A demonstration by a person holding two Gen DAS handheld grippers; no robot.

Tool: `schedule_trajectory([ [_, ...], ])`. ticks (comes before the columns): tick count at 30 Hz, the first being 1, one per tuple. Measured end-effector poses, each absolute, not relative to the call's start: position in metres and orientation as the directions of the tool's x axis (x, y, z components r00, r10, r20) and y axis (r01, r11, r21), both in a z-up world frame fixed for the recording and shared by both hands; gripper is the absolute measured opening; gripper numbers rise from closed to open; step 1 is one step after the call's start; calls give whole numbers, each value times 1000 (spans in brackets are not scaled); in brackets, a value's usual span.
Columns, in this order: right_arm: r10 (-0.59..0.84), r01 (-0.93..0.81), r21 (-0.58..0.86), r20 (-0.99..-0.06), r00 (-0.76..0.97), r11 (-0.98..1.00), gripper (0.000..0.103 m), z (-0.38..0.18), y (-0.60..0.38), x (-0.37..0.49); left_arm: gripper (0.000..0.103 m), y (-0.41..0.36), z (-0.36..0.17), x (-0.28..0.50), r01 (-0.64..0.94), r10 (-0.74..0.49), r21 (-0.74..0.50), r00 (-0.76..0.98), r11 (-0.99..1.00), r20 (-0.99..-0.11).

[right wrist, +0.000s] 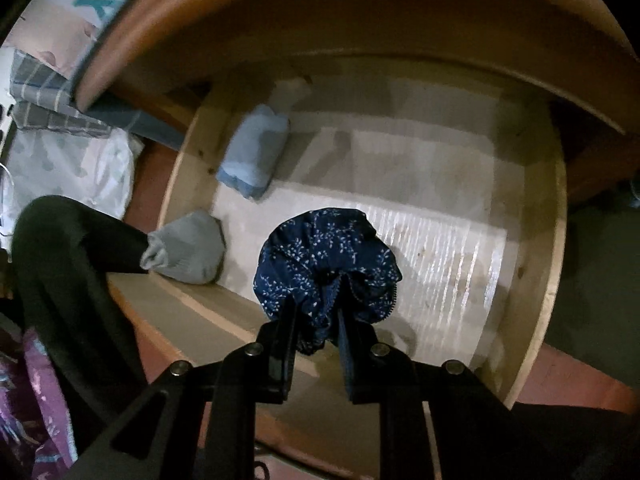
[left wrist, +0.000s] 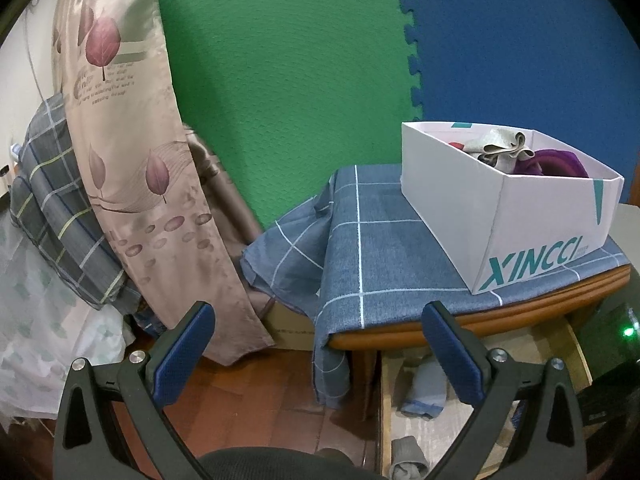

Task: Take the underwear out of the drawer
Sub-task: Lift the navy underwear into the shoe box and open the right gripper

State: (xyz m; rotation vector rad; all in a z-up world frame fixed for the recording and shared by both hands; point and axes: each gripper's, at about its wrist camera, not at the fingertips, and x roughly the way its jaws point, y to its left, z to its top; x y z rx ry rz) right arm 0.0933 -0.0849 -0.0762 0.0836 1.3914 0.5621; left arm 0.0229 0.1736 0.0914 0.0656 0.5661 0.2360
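Right claw, seen along its own fingers: the jaws are drawn almost together and pinch a bunched fold of the navy underwear, a dark garment with a small pale sprig print. The garment balloons out beyond the fingertips and appears to hang clear above the drawer, over the pale liner of its floor; whether its lowest edge brushes the liner cannot be told from this angle, since the cloth hides what is under it.

The relation that governs the coming move: the held garment lies straight ahead of the right claw, in line with its fingers, and the drawer's front wall runs across the view beneath the claw. Judged from this, the garment must travel upward and back over that front wall, then towards the white box that stands on the cloth-covered bench above the drawer, where other garments already lie.

Two folded pieces stay in the drawer, well apart from the grip: a light blue bundle towards the back left and a grey bundle at the left wall.

Left claw: jaws wide apart, nothing between them, held off the bench's left front corner. The right claw is plainly the nearer, being already on the garment.
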Motion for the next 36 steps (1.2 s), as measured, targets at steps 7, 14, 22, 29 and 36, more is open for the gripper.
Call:
schedule_trajectory([
  [7, 493, -343, 424, -859, 142, 838, 18, -29, -110, 74, 102, 172, 91, 23, -203, 246, 139, 817, 969, -522],
  [14, 579, -372, 477, -780, 238, 796, 18, 35, -120, 59, 102, 172, 91, 23, -204, 251, 147, 816, 968, -521],
  [22, 672, -399, 541, -621, 404, 740, 18, 136, -154, 53, 103, 170, 92, 23, -203, 265, 173, 814, 964, -517],
  [29, 661, -419, 514, -528, 533, 748, 18, 203, -176, 75, 103, 168, 92, 23, -201, 267, 180, 816, 963, -514],
  [36, 576, -358, 458, -557, 598, 814, 18, 216, -185, 156, 103, 168, 92, 23, -201, 266, 180, 816, 963, -514],
])
